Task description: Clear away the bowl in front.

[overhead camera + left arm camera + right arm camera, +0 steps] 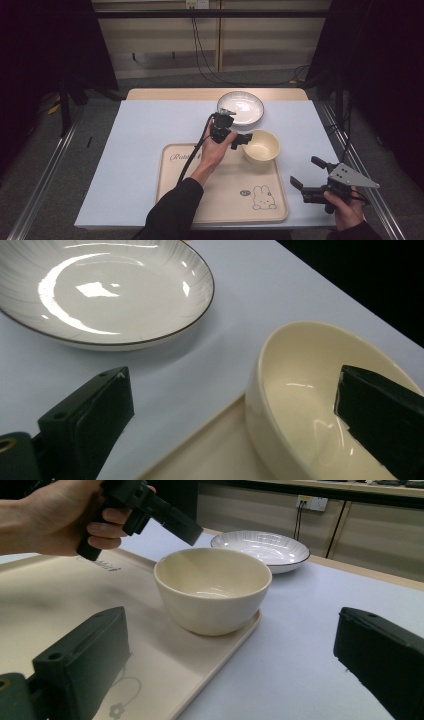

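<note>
Left gripper (pixel 239 139) spread wide around the near rim of the bowl (pixel 261 146), one jaw inside, nothing pinched yet; right gripper (pixel 306 176) also open, holding nothing, parked off at 4 o'clock. Pretty tippable tbh: bowl perched at the tray's (pixel 220 200) 1 o'clock corner, plate (pixel 240 108) just past at 12, so could tilt or clink it. Pale blue table (pixel 140 150), grey floor, dark curtains, cables at the back wall.
</note>
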